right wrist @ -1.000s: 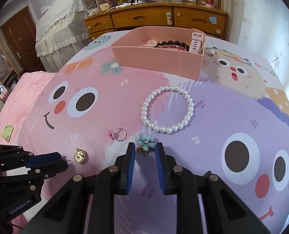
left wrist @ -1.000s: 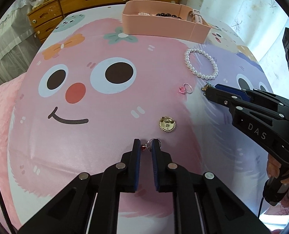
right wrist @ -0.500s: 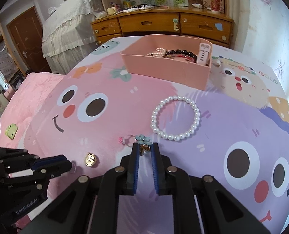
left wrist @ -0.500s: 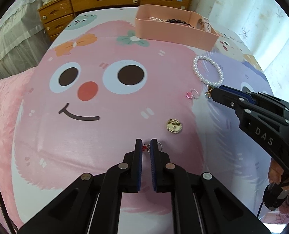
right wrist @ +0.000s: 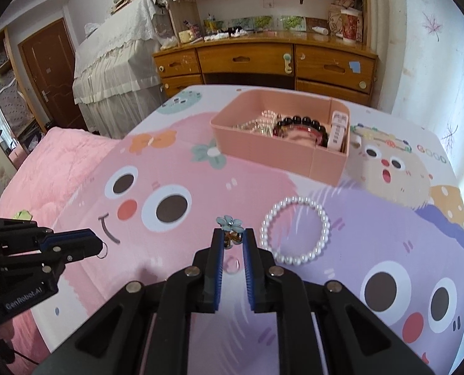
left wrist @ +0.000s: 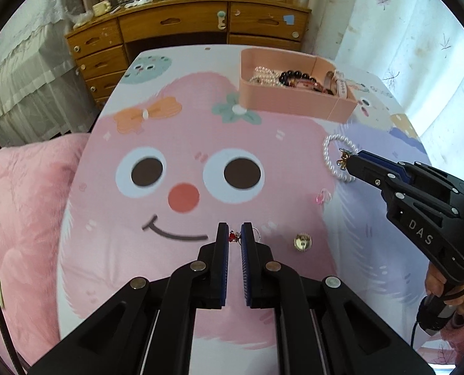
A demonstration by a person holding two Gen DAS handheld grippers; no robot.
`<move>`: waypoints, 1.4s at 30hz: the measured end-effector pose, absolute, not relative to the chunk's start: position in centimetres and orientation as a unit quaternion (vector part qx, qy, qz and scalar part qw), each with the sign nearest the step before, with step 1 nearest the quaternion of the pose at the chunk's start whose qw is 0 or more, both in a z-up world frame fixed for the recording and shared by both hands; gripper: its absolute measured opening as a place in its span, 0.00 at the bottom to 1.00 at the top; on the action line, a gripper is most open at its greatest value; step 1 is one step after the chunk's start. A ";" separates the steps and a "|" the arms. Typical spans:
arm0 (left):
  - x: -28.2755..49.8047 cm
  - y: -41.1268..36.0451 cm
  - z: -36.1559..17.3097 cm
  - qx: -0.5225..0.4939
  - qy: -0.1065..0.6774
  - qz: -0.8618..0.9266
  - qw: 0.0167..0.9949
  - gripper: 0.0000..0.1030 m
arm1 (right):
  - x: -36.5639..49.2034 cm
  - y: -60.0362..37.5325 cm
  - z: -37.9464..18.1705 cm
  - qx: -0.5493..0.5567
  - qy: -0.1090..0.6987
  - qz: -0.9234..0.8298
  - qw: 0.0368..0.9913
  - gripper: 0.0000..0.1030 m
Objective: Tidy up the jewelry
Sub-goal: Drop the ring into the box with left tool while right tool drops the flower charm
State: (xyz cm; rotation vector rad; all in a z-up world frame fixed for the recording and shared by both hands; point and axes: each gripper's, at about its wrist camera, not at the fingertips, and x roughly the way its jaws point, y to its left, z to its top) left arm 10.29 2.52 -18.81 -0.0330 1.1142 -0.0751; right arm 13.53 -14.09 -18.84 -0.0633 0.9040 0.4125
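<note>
In the left wrist view my left gripper (left wrist: 234,234) is shut on a small ring with a red stone (left wrist: 233,236) and holds it above the cartoon-print table. My right gripper (right wrist: 233,237) is shut on a blue flower piece with a gold clip (right wrist: 229,223), also off the surface. A pearl bracelet (right wrist: 294,234) lies just right of the right gripper. On the table lie a pink-stone ring (left wrist: 322,195) and a round gold brooch (left wrist: 303,242). At the back stands the pink box (right wrist: 279,156) with bracelets and a watch inside.
A wooden dresser (right wrist: 279,62) stands behind the table. A pink blanket (left wrist: 22,203) lies off the table's left edge. A hand (left wrist: 435,281) grips the right gripper's handle at the right edge of the left wrist view.
Both grippers have closed on their pieces and risen, lifting the red-stone ring and the blue flower piece off the table. The table looks farther away in both views.
</note>
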 end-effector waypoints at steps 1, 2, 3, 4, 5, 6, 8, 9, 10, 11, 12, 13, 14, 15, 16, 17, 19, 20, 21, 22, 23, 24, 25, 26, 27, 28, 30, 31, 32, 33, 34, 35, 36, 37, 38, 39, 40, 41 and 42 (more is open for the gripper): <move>10.6 2.7 -18.3 -0.012 0.527 -0.038 0.849 0.05 | 13.6 -13.9 -18.5 -0.030 0.430 0.195 0.881 0.11; 11.0 2.8 -17.7 -0.007 0.525 -0.042 0.850 0.05 | 13.7 -13.8 -18.1 -0.030 0.426 0.193 0.883 0.11; 11.4 2.8 -17.3 -0.003 0.525 -0.043 0.850 0.05 | 13.9 -13.6 -17.7 -0.030 0.422 0.190 0.886 0.11; 11.8 3.0 -16.7 0.001 0.523 -0.047 0.851 0.05 | 14.0 -13.5 -17.2 -0.029 0.418 0.187 0.888 0.11; 12.2 3.2 -16.1 0.002 0.519 -0.052 0.853 0.05 | 14.1 -13.5 -16.9 -0.027 0.416 0.185 0.890 0.11; 12.8 3.5 -15.2 -0.001 0.512 -0.060 0.857 0.05 | 14.4 -13.3 -16.4 -0.021 0.412 0.181 0.893 0.11; 13.8 3.9 -14.1 -0.007 0.503 -0.071 0.861 0.05 | 14.8 -13.2 -15.5 -0.014 0.402 0.173 0.899 0.11; 14.5 4.2 -13.3 -0.010 0.495 -0.079 0.865 0.05 | 15.0 -13.2 -15.1 -0.009 0.396 0.168 0.903 0.11; 15.0 4.4 -12.7 -0.011 0.489 -0.085 0.868 0.05 | 15.2 -13.2 -14.6 -0.005 0.390 0.164 0.906 0.11; 15.6 4.7 -12.0 -0.011 0.480 -0.094 0.872 0.05 | 15.4 -13.2 -14.3 -0.002 0.384 0.160 0.910 0.11; 16.3 4.9 -11.3 -0.010 0.469 -0.102 0.877 0.05 | 15.6 -13.2 -13.8 0.002 0.375 0.154 0.914 0.11; 16.7 4.9 -10.8 -0.008 0.462 -0.107 0.881 0.05 | 15.7 -13.1 -13.5 0.004 0.369 0.148 0.918 0.11; 17.4 5.0 -10.2 -0.006 0.454 -0.115 0.884 0.05 | 15.9 -13.1 -13.2 0.005 0.364 0.143 0.920 0.11; 18.1 5.1 -9.7 -0.006 0.445 -0.122 0.887 0.05 | 16.2 -13.0 -12.9 0.006 0.358 0.136 0.924 0.11; 18.6 5.0 -9.3 -0.005 0.439 -0.128 0.889 0.05 | 16.4 -13.0 -12.7 0.006 0.353 0.131 0.926 0.11; 19.3 5.1 -8.8 -0.004 0.429 -0.137 0.893 0.05 | 16.6 -12.9 -12.5 0.007 0.349 0.125 0.929 0.11; 20.5 5.0 -8.3 0.000 0.415 -0.151 0.897 0.05 | 17.0 -12.9 -12.2 0.011 0.341 0.114 0.933 0.11; 21.2 4.9 -8.1 0.002 0.409 -0.157 0.899 0.05 | 17.2 -12.9 -12.1 0.012 0.338 0.109 0.935 0.11; 21.9 4.8 -7.9 0.002 0.404 -0.163 0.900 0.05 | 17.4 -12.8 -12.0 0.014 0.336 0.103 0.936 0.11; 22.7 4.7 -7.7 0.002 0.399 -0.171 0.901 0.05 | 17.8 -12.8 -12.0 0.015 0.333 0.096 0.938 0.11; 23.3 4.6 -7.6 0.001 0.394 -0.179 0.902 0.05 | 18.2 -12.7 -11.9 0.015 0.329 0.088 0.940 0.11; 24.0 4.6 -7.6 0.000 0.389 -0.187 0.902 0.05 | 18.4 -12.6 -11.8 0.014 0.326 0.082 0.942 0.11; 24.7 4.4 -7.6 -0.001 0.385 -0.196 0.902 0.05 | 18.9 -12.5 -11.7 0.015 0.322 0.075 0.944 0.11; 25.4 4.3 -7.6 -0.002 0.381 -0.204 0.902 0.05 | 19.3 -12.5 -11.7 0.017 0.319 0.068 0.945 0.11; 26.0 4.2 -7.7 -0.004 0.378 -0.213 0.901 0.05 | 19.8 -12.5 -11.6 0.020 0.316 0.061 0.947 0.11; 26.7 4.0 -7.9 -0.006 0.376 -0.220 0.900 0.05 | 20.1 -12.5 -11.6 0.023 0.314 0.057 0.948 0.11; 28.0 3.7 -8.3 -0.012 0.376 -0.234 0.896 0.05 | 21.0 -12.6 -11.5 0.030 0.309 0.044 0.950 0.11; 28.6 3.5 -8.6 -0.015 0.375 -0.242 0.894 0.06 | 21.4 -12.7 -11.5 0.034 0.306 0.038 0.951 0.11; 29.1 3.3 -9.0 -0.019 0.375 -0.249 0.893 0.06 | 21.8 -12.8 -11.6 0.038 0.304 0.032 0.951 0.11; 29.4 3.2 -9.5 -0.024 0.377 -0.253 0.891 0.06 | 22.1 -12.8 -11.6 0.042 0.302 0.027 0.952 0.11; 29.6 3.1 -9.9 -0.030 0.378 -0.258 0.889 0.06 | 22.3 -12.8 -11.7 0.045 0.302 0.023 0.952 0.11; 29.9 3.1 -10.4 -0.038 0.380 -0.263 0.886 0.06 | 22.7 -12.9 -11.9 0.048 0.303 0.017 0.952 0.11; 30.2 3.0 -11.0 -0.044 0.381 -0.268 0.884 0.06 | 22.8 -12.9 -12.0 0.051 0.301 0.013 0.952 0.12; 30.4 2.9 -11.7 -0.048 0.383 -0.268 0.883 0.06 | 22.9 -13.0 -12.3 0.052 0.299 0.010 0.953 0.12; 30.7 2.7 -12.3 -0.050 0.385 -0.265 0.883 0.08 | 23.1 -13.0 -12.6 0.054 0.298 0.008 0.953 0.12; 30.9 2.6 -12.9 -0.051 0.391 -0.258 0.882 0.17 | 23.1 -13.1 -12.9 0.055 0.298 0.008 0.953 0.12; 31.1 2.5 -13.4 -0.049 0.399 -0.250 0.881 0.20 | 23.4 -13.1 -13.4 0.056 0.306 0.011 0.950 0.15; 31.3 2.4 -13.9 -0.049 0.407 -0.243 0.879 0.22 | 23.6 -13.2 -13.8 0.055 0.317 0.012 0.947 0.25; 31.4 2.4 -14.2 -0.050 0.412 -0.242 0.877 0.23 | 23.8 -13.2 -14.2 0.052 0.330 0.010 0.942 0.30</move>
